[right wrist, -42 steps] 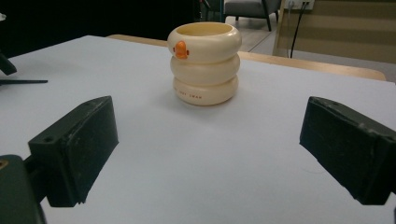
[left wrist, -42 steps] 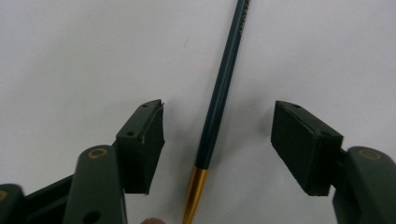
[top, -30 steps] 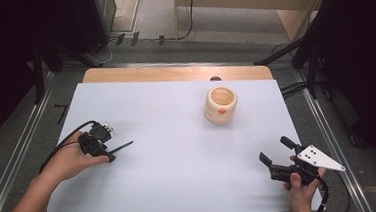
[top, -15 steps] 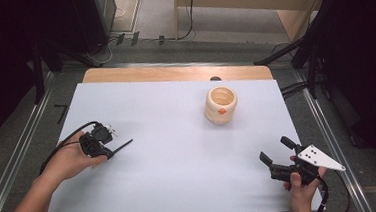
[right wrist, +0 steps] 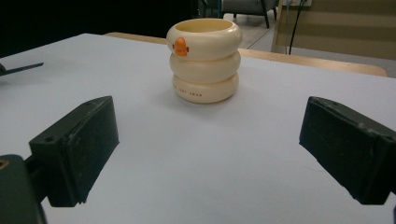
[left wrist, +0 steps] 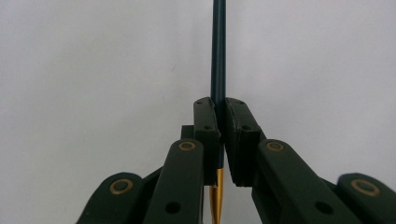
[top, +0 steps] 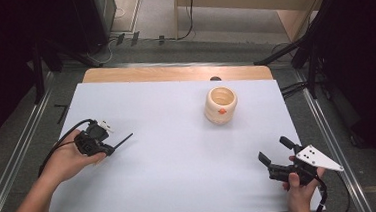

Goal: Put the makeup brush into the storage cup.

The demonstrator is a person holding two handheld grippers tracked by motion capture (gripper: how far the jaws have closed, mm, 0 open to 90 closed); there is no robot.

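The cream ringed cup (right wrist: 205, 60) stands upright on the white surface (top: 180, 161), ahead of the right gripper (top: 276, 157), whose jaws are wide apart and hold nothing. The left gripper (left wrist: 219, 135) has its jaws closed on a thin dark pen (left wrist: 218, 51). The inside of the cup cannot be seen.

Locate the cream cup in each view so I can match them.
High view: cup right of centre, toward the far edge of the table.
Left gripper view: none to locate; it looks along a dark pen over bare table.
Right gripper view: cup top centre, beyond the open jaws.
Shared landmark: the cup's orange mark, upper left on the cup in the right gripper view.
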